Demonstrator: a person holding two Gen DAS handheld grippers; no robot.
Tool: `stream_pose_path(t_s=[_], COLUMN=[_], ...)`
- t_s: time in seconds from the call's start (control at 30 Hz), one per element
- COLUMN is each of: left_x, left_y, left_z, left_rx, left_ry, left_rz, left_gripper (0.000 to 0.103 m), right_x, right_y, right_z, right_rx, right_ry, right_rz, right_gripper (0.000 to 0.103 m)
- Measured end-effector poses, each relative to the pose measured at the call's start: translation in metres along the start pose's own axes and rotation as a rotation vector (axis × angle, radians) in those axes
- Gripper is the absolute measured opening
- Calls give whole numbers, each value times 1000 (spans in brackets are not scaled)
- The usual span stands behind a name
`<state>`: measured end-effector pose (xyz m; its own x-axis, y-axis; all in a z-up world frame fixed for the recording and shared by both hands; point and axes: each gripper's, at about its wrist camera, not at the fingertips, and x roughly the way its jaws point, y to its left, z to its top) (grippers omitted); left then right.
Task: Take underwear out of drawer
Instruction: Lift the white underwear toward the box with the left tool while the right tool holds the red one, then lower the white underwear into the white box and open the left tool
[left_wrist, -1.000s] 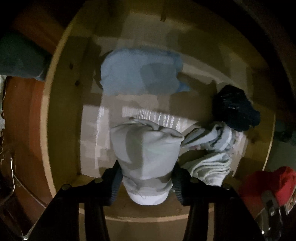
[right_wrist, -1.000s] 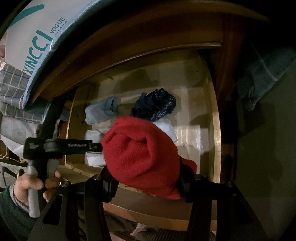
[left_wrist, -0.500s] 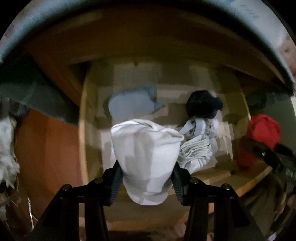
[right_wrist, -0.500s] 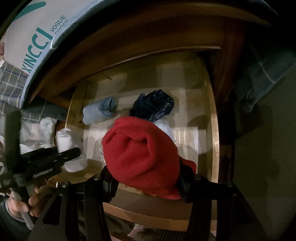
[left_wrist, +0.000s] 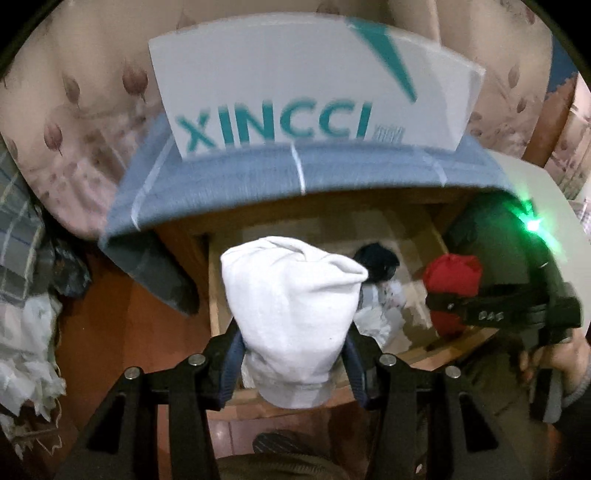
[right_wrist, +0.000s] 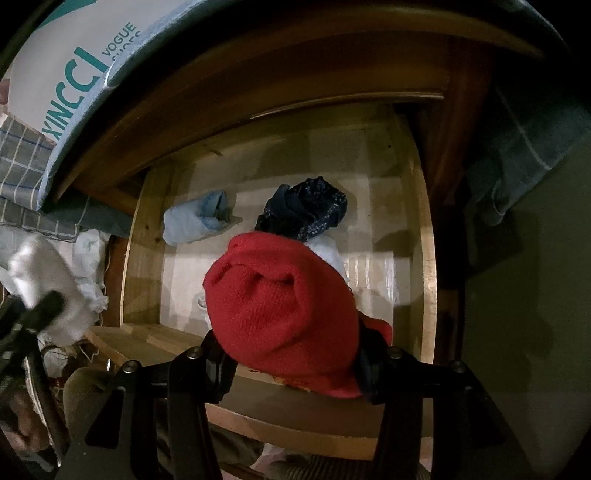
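- Wooden drawer (right_wrist: 424, 258) stands open beneath a cloth-draped top bearing a XINCCI shoe box (left_wrist: 314, 92).
- Left hand-held gripper (left_wrist: 293, 354) clamps a white rolled pair (left_wrist: 291, 314); right hand-held gripper (right_wrist: 291, 350) clamps a red pair (right_wrist: 280, 310), above the drawer front.
- Left inside: a light-blue pair (right_wrist: 195, 221), a dark navy pair (right_wrist: 306, 210) and a white piece (right_wrist: 328, 251).

Bedroom: wooden clothes drawer (right_wrist: 424, 258), floral wallpaper (left_wrist: 74, 122)

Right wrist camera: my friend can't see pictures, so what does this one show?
The right gripper squeezes a red rolled garment above an open wooden drawer. Still in the drawer lie a light blue roll, a dark navy bundle and something white, mostly hidden. At the left edge, a blurred white garment.
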<state>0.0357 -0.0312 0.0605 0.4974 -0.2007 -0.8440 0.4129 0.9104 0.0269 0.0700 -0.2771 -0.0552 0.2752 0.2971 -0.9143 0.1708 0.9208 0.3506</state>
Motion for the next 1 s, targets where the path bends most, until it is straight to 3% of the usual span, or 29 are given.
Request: stream_pose_path(t_s=[0.3,0.53,0.77,1.0], left_x=[-84,-119,-109,-74], left_y=[9,23,47,48], left_z=[56,121,185,230], left_rx=[3,-21,-88,-98], left_ry=[-191,-299,-303,-243], left_rz=[-25,-26,-50,-33], left_gripper=[49,49,49,49], right_x=[1,2,3,4], right_y=[0,1,1,1], right_z=[0,0,0,-1], right_rx=[-3,-9,-8,-10], right_ry=[3,6,4,3], right_rz=[-3,-10,-14,-16], right_gripper=[49,49,49,49])
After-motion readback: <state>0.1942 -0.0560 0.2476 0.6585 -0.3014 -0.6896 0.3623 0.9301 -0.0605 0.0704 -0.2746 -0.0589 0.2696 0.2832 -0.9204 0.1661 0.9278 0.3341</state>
